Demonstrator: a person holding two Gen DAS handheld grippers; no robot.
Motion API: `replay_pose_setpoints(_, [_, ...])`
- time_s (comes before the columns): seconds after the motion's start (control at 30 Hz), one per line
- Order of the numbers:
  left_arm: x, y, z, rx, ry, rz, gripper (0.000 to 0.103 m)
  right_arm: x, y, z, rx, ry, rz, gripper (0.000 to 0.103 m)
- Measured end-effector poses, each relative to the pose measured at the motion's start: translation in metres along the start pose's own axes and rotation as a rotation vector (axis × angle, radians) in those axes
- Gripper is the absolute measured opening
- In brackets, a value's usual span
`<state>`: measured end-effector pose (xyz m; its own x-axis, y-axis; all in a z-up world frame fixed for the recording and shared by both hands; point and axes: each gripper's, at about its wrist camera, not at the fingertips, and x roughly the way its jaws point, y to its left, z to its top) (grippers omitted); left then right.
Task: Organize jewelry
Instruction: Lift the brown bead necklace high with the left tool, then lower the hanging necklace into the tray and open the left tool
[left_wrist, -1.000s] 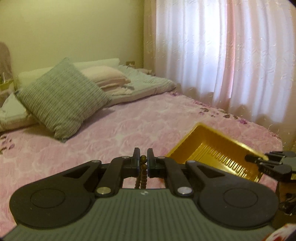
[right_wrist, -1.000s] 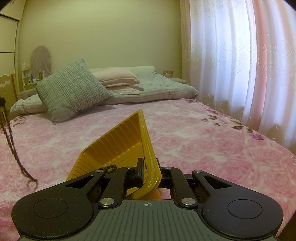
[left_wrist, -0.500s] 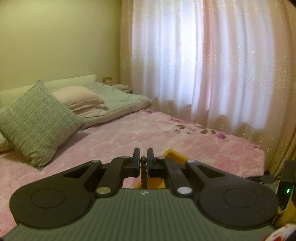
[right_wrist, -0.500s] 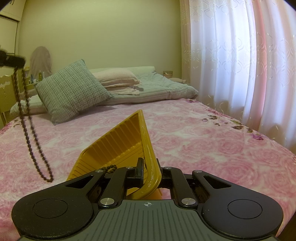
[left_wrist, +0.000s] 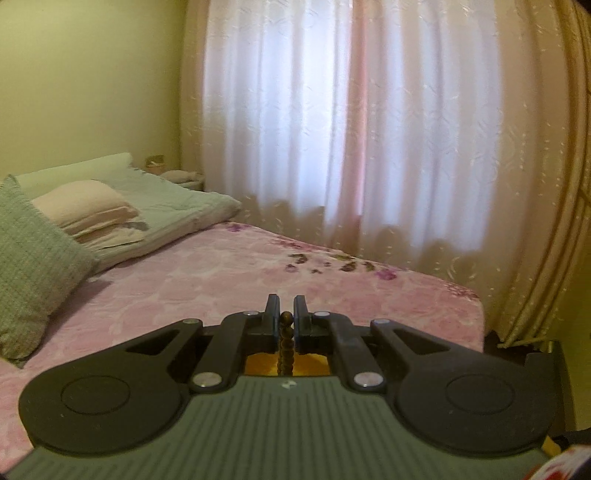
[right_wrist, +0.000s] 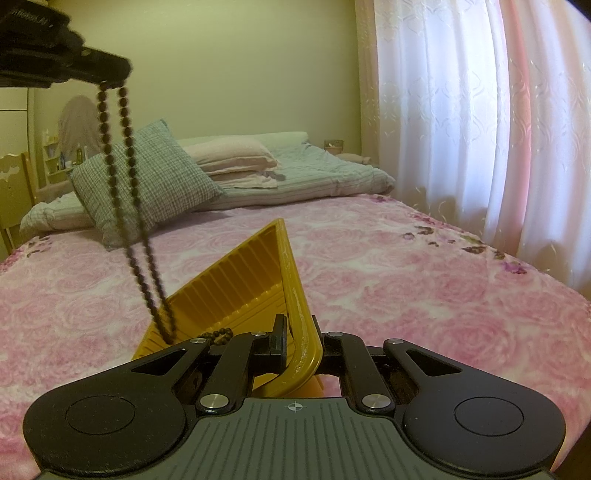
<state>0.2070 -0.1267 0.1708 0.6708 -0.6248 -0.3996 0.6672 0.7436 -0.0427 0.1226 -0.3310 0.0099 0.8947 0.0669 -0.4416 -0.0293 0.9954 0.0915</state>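
Observation:
My left gripper (left_wrist: 286, 314) is shut on a dark brown bead necklace (left_wrist: 286, 339). In the right wrist view the same gripper (right_wrist: 110, 70) is at the upper left, and the necklace (right_wrist: 127, 206) hangs from it in a long loop whose lower end reaches the yellow ribbed tray (right_wrist: 240, 291). My right gripper (right_wrist: 301, 332) is shut on the tray's near rim and holds it tilted on the bed. Another string of dark beads (right_wrist: 216, 335) lies in the tray's near corner. A strip of the tray (left_wrist: 288, 363) shows beneath the left gripper.
The pink rose-patterned bedspread (right_wrist: 424, 288) stretches all around the tray. A checked green cushion (right_wrist: 147, 184) and folded pillows (right_wrist: 236, 162) lie at the bed's head. White curtains (right_wrist: 480, 129) hang along the right. A chair (right_wrist: 14, 188) stands at the far left.
My left gripper has carried the necklace up and to the right, from beside the tray to above it. The loop's lower end now hangs into the tray. The right gripper and tray have not moved.

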Motion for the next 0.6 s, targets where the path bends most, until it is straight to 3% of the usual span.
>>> replay_pose_setpoints(0.33, [0.036,-0.022,-0.009,0.023,0.082,-0.114,0.006,0.000,-0.001,-0.001,0.006,0.000,0.001,0.009])
replay_pose_setpoints(0.6, [0.054,-0.022,-0.028,0.015,0.156,-0.134,0.006,0.000,-0.002,-0.001,0.007,0.000,0.001,0.009])
